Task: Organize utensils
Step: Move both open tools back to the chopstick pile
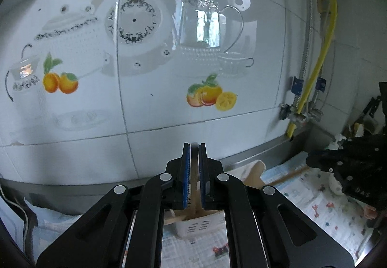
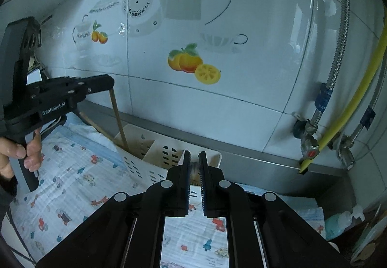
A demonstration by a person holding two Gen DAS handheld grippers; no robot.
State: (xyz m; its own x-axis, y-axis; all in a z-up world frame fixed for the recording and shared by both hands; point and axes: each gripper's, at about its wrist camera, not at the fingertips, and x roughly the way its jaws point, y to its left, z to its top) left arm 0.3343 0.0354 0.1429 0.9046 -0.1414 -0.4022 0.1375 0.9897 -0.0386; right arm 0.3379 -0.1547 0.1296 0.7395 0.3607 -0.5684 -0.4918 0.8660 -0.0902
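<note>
The left gripper (image 1: pixel 194 147) pinches a wooden stick (image 1: pixel 194 185), probably a chopstick, upright over the white holder (image 1: pixel 196 225) at six o'clock. The right gripper (image 2: pixel 194 154) stands slightly spread and empty, just short of the holder. One stick already leans inside, toward eleven o'clock; the held one is not yet dropped.

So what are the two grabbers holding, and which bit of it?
The left gripper pinches a wooden stick near its top end; its lower end sits in the white utensil basket. The right gripper holds nothing; its fingers stand slightly apart.
</note>
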